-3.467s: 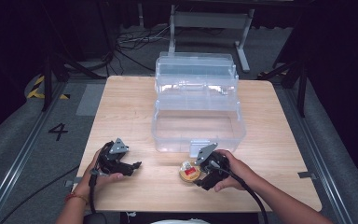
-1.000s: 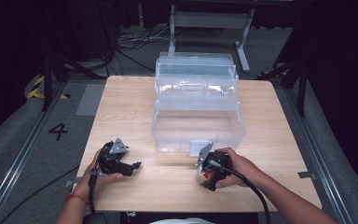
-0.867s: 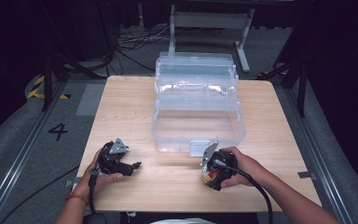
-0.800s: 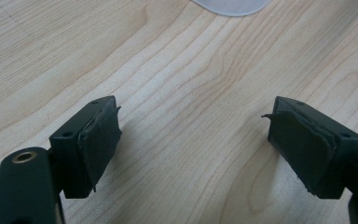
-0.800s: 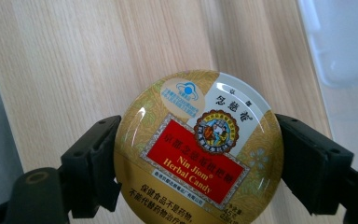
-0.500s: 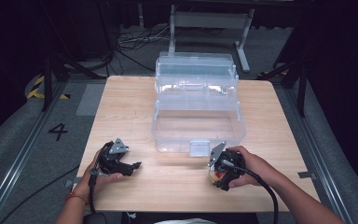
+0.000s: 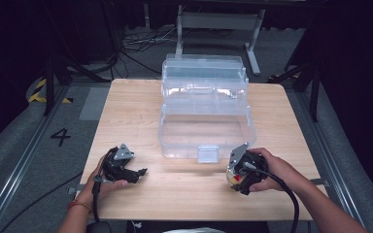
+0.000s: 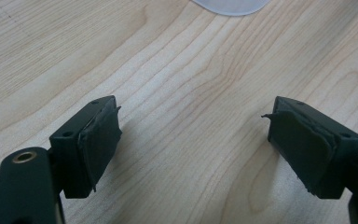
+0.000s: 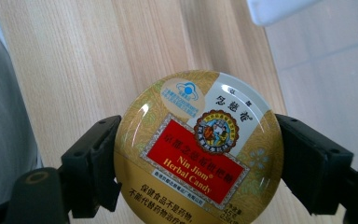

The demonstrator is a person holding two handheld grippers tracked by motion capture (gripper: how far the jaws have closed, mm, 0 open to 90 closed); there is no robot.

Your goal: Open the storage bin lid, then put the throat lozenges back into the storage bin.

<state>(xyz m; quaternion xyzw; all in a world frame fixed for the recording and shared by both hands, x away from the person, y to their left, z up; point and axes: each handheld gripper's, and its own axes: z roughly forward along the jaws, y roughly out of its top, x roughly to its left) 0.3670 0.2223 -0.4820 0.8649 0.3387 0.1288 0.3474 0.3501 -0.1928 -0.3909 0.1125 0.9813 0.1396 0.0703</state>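
Observation:
A round gold candy tin [image 9: 198, 149] with a red label sits between the jaws of my right gripper [image 9: 198, 156], and both pads press on its rim. In the high view the right gripper [image 7: 235, 177] holds the tin [image 7: 231, 179] a little above the table's front right, just right of the latch [image 7: 208, 153] of the clear plastic box [image 7: 206, 111]. My left gripper [image 7: 140, 173] rests at the front left of the table in a person's hand. Its jaws stand open over bare wood in the left gripper view [image 8: 193, 140].
The clear box stands open in the middle of the wooden table [image 7: 126, 111], its lid tipped back toward the far edge. Grey floor, rails and black stands surround the table. A cable trails from each gripper off the front edge.
My right gripper has carried the tin to the right along the table's front and lifted it slightly. The left gripper has stayed where it was.

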